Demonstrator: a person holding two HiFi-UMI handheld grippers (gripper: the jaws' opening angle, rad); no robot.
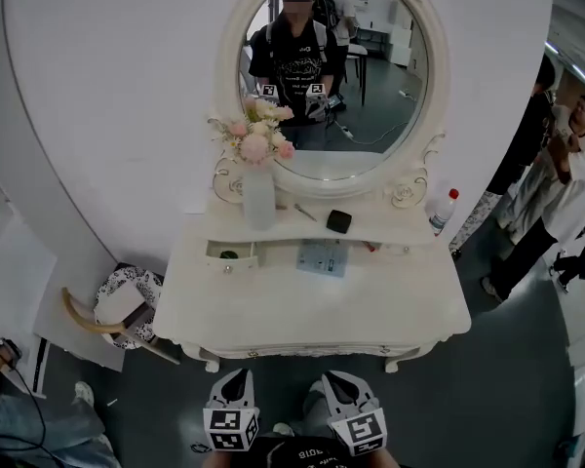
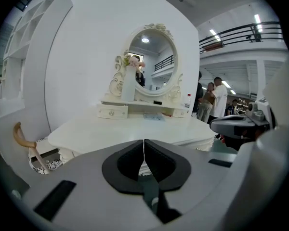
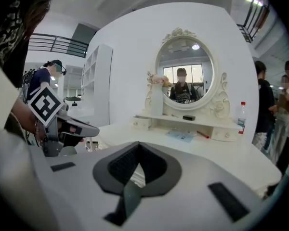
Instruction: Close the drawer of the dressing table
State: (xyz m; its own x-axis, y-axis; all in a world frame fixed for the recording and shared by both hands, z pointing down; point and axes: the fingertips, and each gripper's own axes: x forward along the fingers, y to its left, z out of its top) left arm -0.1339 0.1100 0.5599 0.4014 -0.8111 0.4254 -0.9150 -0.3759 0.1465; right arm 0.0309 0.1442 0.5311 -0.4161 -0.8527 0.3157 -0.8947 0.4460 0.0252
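Observation:
The white dressing table (image 1: 400, 310) stands against the wall under an oval mirror (image 1: 331, 76). On its raised shelf, the small left drawer (image 1: 230, 253) is pulled out, with a dark item inside. The same drawer shows far ahead in the left gripper view (image 2: 113, 111) and in the right gripper view (image 3: 141, 122). My left gripper (image 1: 236, 376) and right gripper (image 1: 337, 380) hover side by side before the table's front edge, well short of the drawer. Both point at the table with nothing held. The left jaws (image 2: 144, 141) meet, and the right jaws (image 3: 137, 145) meet too.
A vase of flowers (image 1: 257, 188), a black box (image 1: 338, 221), a blue sheet (image 1: 323, 257) and a bottle (image 1: 444, 211) sit on the table. A patterned stool (image 1: 127, 300) stands at its left. People (image 1: 556, 193) stand to the right.

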